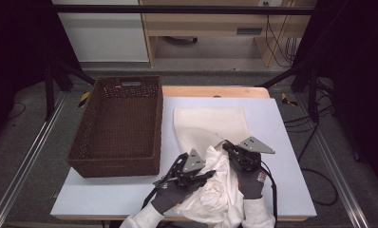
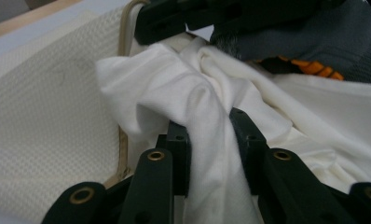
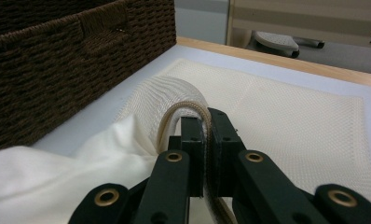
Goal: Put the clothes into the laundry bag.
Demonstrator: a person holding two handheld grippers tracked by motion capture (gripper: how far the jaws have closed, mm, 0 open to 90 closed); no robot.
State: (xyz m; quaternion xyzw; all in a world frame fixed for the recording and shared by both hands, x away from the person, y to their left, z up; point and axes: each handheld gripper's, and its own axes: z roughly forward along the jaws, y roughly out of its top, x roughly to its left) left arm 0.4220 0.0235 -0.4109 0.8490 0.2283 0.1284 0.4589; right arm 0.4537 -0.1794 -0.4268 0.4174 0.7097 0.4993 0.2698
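Observation:
A cream waffle-weave bag (image 1: 211, 124) lies flat on the pale table, its open end toward me. A crumpled white garment (image 1: 220, 190) is bunched at that opening. My right gripper (image 1: 225, 145) is shut on the bag's piped edge (image 3: 183, 107) and lifts it into an arch; the flat bag (image 3: 291, 116) stretches beyond my right gripper (image 3: 207, 126). My left gripper (image 1: 207, 175) lies low beside the garment. In the left gripper view a fold of the white garment (image 2: 174, 79) runs between the jaws of my left gripper (image 2: 210, 135), and they pinch it. The bag's weave (image 2: 44, 130) is at left.
A dark brown woven basket (image 1: 113, 167) stands on the table's left half, close beside the bag. A wooden strip (image 1: 215, 91) runs along the table's far edge. Bare tabletop (image 1: 282, 142) lies to the right. Cables and dark frame posts stand on the floor around.

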